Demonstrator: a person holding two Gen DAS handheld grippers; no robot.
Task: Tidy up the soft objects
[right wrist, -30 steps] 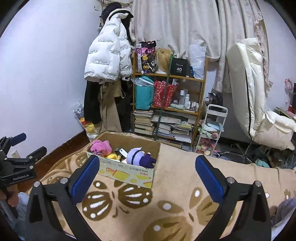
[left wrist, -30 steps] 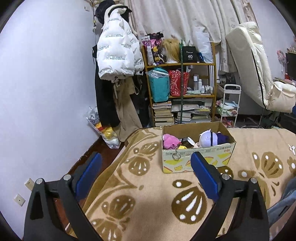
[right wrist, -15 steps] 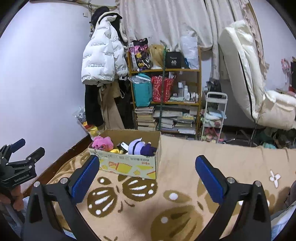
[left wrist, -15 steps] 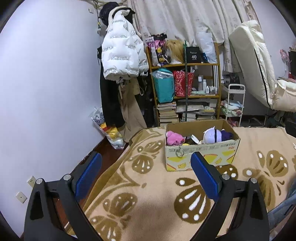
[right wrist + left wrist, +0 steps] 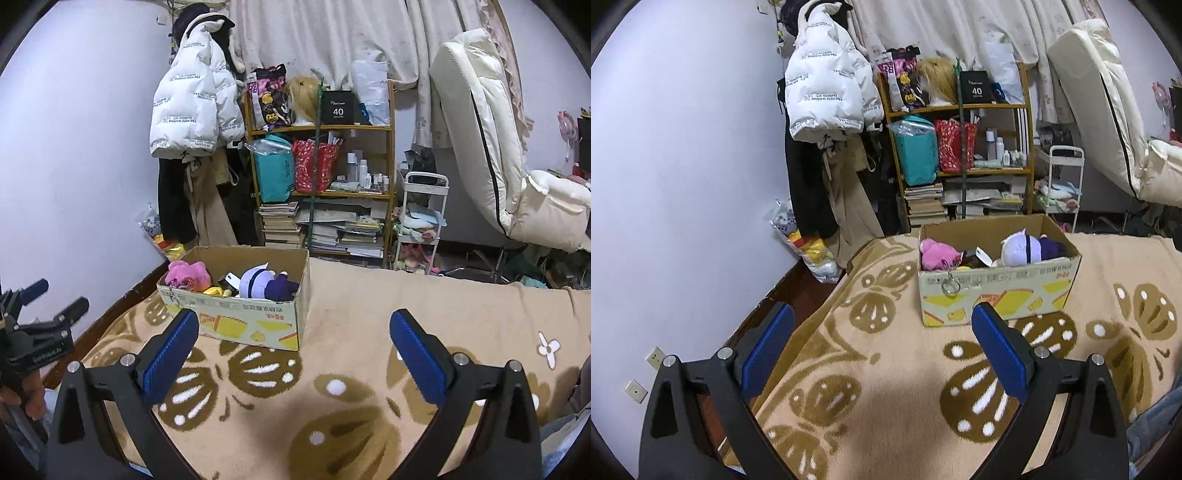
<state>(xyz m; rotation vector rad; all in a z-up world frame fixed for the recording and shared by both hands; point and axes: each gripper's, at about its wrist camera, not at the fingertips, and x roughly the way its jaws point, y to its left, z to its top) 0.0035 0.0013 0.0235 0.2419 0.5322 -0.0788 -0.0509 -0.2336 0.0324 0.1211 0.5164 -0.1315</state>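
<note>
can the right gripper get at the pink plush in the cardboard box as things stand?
Probably yes. The right gripper is open and empty, the open-topped cardboard box has no lid or flaps over it, and the pink plush toy lies on top at the box's left end. Only bare patterned blanket lies between.

A pale lilac wall (image 5: 81, 155) stands on the left, with a white jacket (image 5: 192, 107) hung above darker coats. Cream curtains (image 5: 317, 37) drape behind a crowded wooden shelf (image 5: 354, 127) of bags and books. A white cart (image 5: 421, 221) stands beside a cream recliner (image 5: 491, 147). A tan patterned blanket (image 5: 351, 369) fills the foreground; dark floor (image 5: 798, 295) borders it.
</note>
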